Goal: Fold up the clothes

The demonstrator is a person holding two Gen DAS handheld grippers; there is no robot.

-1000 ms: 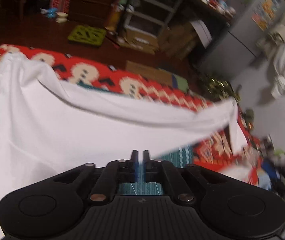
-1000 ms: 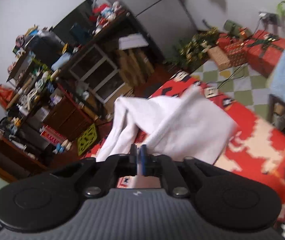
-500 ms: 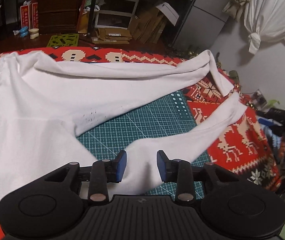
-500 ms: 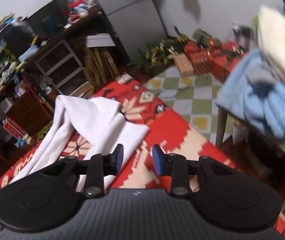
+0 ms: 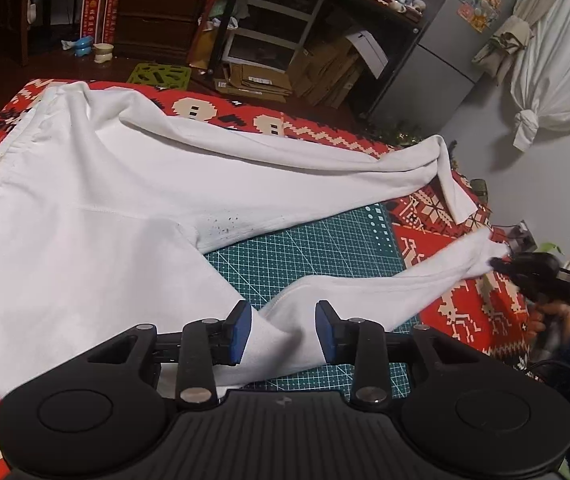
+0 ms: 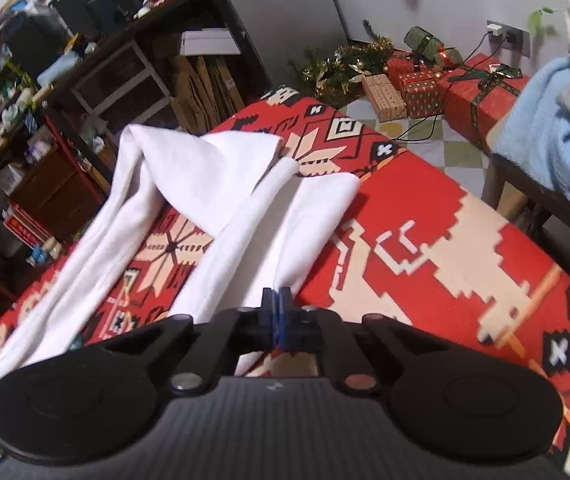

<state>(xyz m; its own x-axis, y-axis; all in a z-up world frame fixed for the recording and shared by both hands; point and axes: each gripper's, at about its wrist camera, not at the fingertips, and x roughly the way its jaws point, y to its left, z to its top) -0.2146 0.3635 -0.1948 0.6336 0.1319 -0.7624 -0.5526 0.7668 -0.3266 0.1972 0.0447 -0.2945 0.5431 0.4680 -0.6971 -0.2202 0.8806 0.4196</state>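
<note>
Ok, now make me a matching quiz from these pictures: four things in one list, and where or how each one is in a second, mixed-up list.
Things:
1. left claw
2. right claw
3. green cutting mat
4. blue blanket

Places or states:
A. heaped on a dark chair beside the table
B. partly covered by the white trousers
C. jaws apart, a trouser leg lying between them
D. shut on the hem end of a trouser leg

Pairs: 1-C, 2-D, 3-B, 4-A

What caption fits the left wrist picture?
Open left hand-held gripper over white trousers spread on a green cutting mat.
</note>
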